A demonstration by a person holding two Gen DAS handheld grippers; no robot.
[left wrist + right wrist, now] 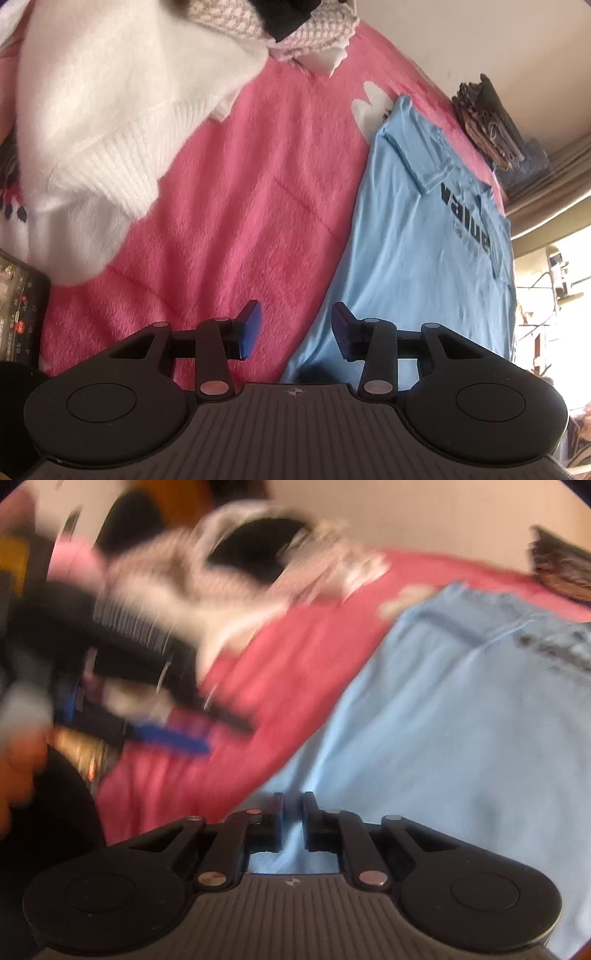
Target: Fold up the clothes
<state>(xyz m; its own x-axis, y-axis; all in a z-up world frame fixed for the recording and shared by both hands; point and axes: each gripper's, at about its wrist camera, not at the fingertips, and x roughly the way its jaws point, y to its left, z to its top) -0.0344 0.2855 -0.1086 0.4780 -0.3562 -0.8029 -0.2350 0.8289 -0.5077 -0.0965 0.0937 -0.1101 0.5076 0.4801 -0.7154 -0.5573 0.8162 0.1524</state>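
Observation:
A light blue T-shirt (413, 251) with black "value" lettering lies flat on the pink fleece blanket (236, 206), one sleeve folded in over its chest. My left gripper (295, 330) hovers open over the shirt's lower left edge with nothing between its blue pads. In the blurred right wrist view my right gripper (293, 819) is at the edge of the T-shirt (461, 738), its jaws nearly together with blue cloth showing between them. A blue pad (173, 740) of the left gripper shows at the left there, over the blanket.
A fluffy white sweater (96, 122) lies bunched at upper left, with a heap of patterned and black clothes (280, 26) behind it. A phone (18, 310) sits at the left edge. A brown woven object (487, 122) stands by the wall at right.

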